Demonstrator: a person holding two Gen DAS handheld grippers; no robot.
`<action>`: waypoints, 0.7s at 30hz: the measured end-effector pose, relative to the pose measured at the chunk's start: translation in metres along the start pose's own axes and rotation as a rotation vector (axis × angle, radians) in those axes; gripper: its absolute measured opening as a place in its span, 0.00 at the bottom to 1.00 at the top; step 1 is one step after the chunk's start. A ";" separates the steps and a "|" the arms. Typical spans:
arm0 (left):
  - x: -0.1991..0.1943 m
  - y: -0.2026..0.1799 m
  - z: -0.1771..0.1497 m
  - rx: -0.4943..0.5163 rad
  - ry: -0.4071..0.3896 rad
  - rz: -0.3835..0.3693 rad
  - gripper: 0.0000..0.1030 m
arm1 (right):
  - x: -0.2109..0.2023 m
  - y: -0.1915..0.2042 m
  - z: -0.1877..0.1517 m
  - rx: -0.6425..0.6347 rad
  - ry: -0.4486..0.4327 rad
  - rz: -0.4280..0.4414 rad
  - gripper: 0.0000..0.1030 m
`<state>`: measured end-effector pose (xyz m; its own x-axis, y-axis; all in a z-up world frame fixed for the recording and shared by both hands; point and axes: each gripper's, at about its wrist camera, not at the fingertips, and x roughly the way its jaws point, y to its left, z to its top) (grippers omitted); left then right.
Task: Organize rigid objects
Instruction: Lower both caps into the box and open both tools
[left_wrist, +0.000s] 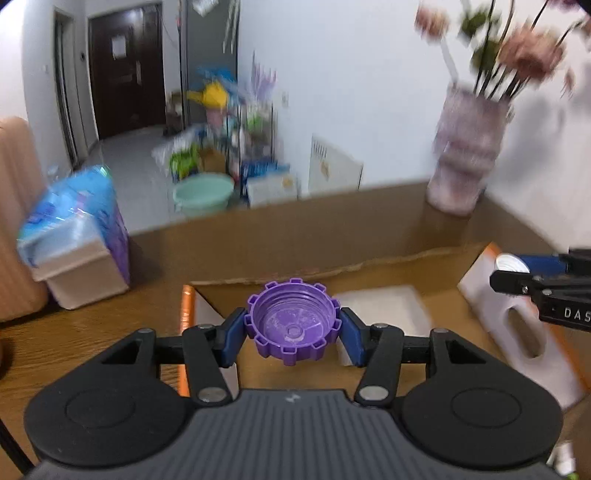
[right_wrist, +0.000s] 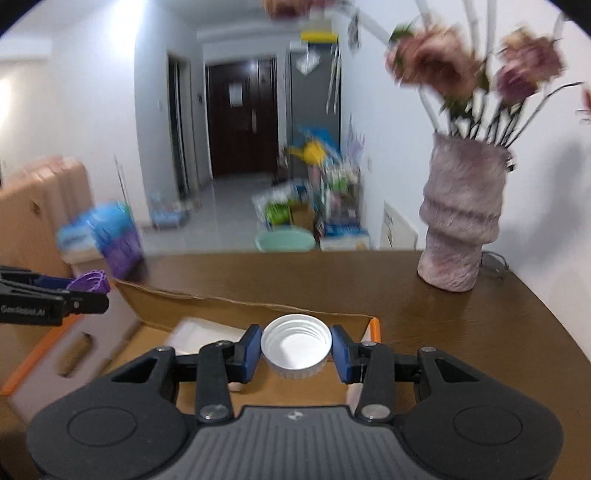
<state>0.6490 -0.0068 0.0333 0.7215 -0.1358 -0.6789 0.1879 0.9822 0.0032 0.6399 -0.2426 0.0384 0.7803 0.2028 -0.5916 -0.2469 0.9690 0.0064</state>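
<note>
My left gripper is shut on a purple notched bottle cap, its hollow side up, held over the open cardboard box. My right gripper is shut on a white screw cap, hollow side up too, above the same box. In the left wrist view the right gripper shows at the right edge with the white cap. In the right wrist view the left gripper shows at the left edge with the purple cap.
The box lies on a brown wooden table and holds a white flat piece; its white flap with a slot is folded out. A pinkish vase with flowers stands at the back right. A tissue pack sits left.
</note>
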 end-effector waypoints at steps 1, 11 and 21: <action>0.013 -0.002 0.003 0.014 0.030 0.024 0.53 | 0.016 -0.001 0.004 -0.003 0.051 0.001 0.38; 0.053 0.004 0.003 0.013 0.135 0.113 0.68 | 0.091 0.016 0.003 -0.115 0.259 -0.113 0.40; 0.036 -0.003 0.004 0.024 0.176 0.122 0.73 | 0.077 0.014 0.009 -0.059 0.269 -0.070 0.58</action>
<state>0.6771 -0.0155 0.0123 0.6128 0.0104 -0.7902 0.1240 0.9862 0.1092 0.7014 -0.2125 0.0001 0.6180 0.0836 -0.7818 -0.2369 0.9679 -0.0838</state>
